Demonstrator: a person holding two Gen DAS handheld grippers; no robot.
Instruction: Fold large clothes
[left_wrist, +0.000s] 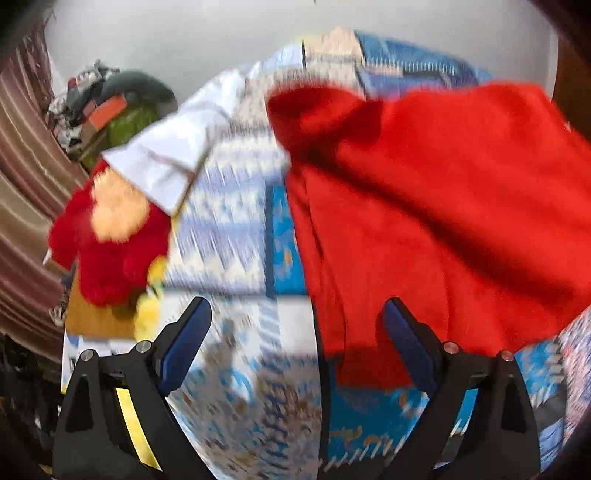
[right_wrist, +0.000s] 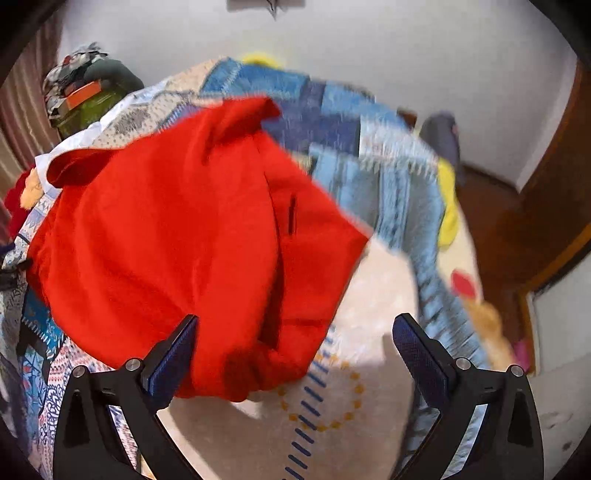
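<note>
Red garment (left_wrist: 443, 206) on patterned bedspread (left_wrist: 229, 229)

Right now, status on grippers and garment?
Left gripper open, empty. Right gripper open, empty. Red garment loose on patterned bedspread, unfolded. Red plush toy nearby, clear.

Both grippers, left (left_wrist: 297, 317) and right (right_wrist: 295, 332), had black frames, blue-padded fingers (left_wrist: 186, 343), silver screws; the left bore a yellow stripe.
</note>
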